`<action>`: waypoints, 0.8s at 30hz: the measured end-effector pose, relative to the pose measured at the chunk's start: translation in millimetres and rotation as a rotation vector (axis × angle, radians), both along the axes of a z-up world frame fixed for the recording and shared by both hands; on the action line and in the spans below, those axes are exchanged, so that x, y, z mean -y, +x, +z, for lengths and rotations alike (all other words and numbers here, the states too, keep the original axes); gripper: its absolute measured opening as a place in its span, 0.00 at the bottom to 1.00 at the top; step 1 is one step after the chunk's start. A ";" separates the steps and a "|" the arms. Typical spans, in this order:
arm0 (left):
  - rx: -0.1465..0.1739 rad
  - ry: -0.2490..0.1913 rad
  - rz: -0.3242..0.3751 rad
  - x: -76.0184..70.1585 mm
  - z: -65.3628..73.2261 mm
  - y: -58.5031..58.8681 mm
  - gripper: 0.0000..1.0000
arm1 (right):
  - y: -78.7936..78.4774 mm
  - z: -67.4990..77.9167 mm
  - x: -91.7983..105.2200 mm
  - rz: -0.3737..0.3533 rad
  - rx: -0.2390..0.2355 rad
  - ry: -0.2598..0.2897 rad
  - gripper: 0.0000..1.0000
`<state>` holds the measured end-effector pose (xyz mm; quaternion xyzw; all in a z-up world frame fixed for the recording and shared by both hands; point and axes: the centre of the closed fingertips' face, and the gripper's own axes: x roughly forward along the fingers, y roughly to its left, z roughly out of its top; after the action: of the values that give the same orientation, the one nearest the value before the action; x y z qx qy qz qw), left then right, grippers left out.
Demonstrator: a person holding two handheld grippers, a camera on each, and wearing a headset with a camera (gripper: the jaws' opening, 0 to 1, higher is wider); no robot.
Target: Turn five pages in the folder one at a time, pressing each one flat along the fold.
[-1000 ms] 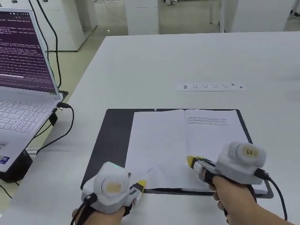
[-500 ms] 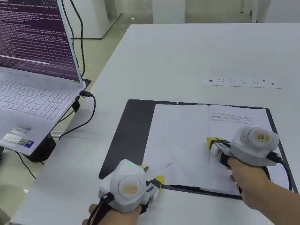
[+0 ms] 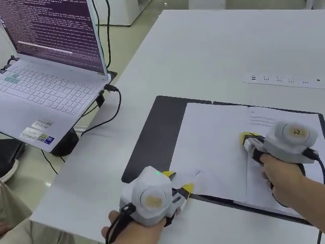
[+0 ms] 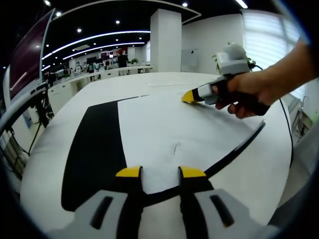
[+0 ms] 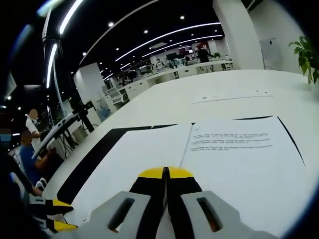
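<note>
**Flattening the crease, how I'd go about it**

Head view: the folder (image 3: 152, 137) lies open near the table's (image 3: 203, 51) front edge. My right tool (image 3: 248, 138) rests on the fold (image 3: 247, 183), and my left tool (image 3: 179, 182) sits at the folder's near edge.

Left gripper view: jaws apart, holding nothing.

Right gripper view: tips pinched together, empty, against the page (image 5: 144, 149). I'd slide slowly along the crease with light pressure so nothing wrinkles.

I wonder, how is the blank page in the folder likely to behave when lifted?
The page is probably floppy and light: a thin sheet, creased near its lower edge. It may slide on the black cover of the folder when pushed.
</note>
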<state>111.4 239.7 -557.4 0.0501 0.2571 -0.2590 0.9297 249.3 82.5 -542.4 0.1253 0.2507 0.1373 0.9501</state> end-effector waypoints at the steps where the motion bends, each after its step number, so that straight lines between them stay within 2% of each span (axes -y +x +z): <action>1: 0.001 -0.001 0.000 -0.1 -0.2 0.2 0.27 | 0.3 1.1 -1.4 0.001 0.001 -0.001 0.00; 13: 0.002 -0.002 0.001 0.0 -1.0 0.7 0.27 | 27.5 3.9 2.2 -0.044 0.003 0.028 0.00; 20: 0.005 -0.006 0.002 0.6 -0.3 0.0 0.27 | 50.4 7.0 7.0 -0.066 0.001 0.030 0.00; 24: 0.007 -0.009 0.004 0.5 -0.4 -0.1 0.27 | 66.4 1.6 12.8 -0.075 -0.007 0.034 0.00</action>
<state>111.4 239.2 -557.8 0.0465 0.2529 -0.2581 0.9313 315.7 69.7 -540.8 0.1510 0.2466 0.1055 0.9514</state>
